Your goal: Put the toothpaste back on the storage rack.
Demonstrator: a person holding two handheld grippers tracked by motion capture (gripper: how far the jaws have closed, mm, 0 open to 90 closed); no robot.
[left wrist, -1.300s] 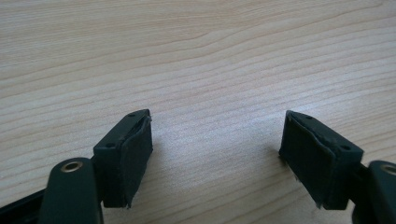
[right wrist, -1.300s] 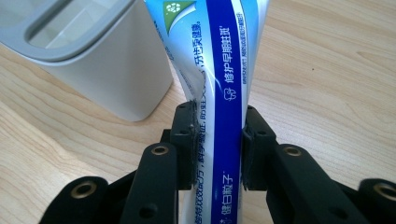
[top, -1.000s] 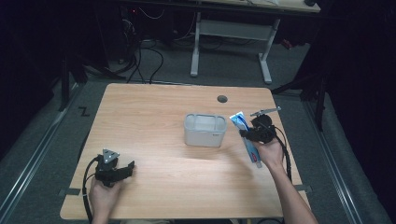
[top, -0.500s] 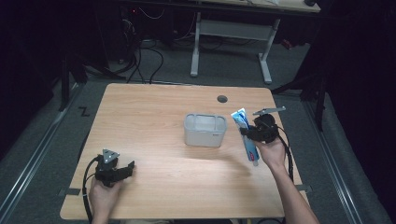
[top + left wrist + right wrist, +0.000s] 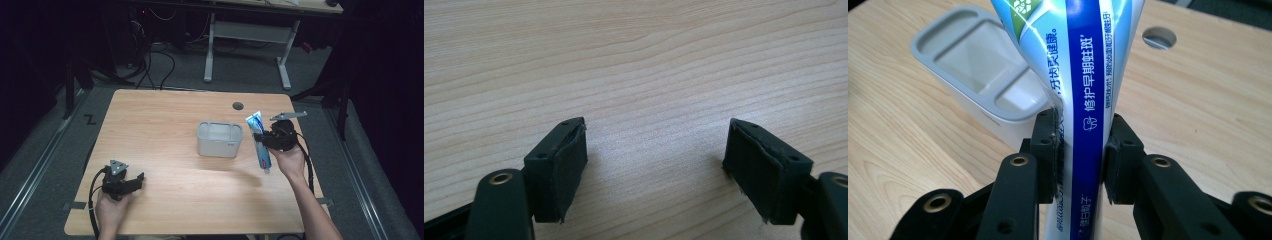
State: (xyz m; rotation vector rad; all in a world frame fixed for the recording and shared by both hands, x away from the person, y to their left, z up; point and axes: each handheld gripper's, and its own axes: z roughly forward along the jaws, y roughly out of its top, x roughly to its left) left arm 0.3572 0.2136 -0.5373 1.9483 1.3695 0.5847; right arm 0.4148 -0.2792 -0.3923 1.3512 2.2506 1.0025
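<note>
wooden table with round grommet hole, grey desk frame behind

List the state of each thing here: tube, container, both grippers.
Toothpaste tube: clamped, lifted off the table, cap end low.
Grey container: upright, open-topped, nothing visible inside.
Right gripper: shut on the toothpaste tube, beside the container.
Left gripper: open, nothing between the fingers, low over the table.
</note>
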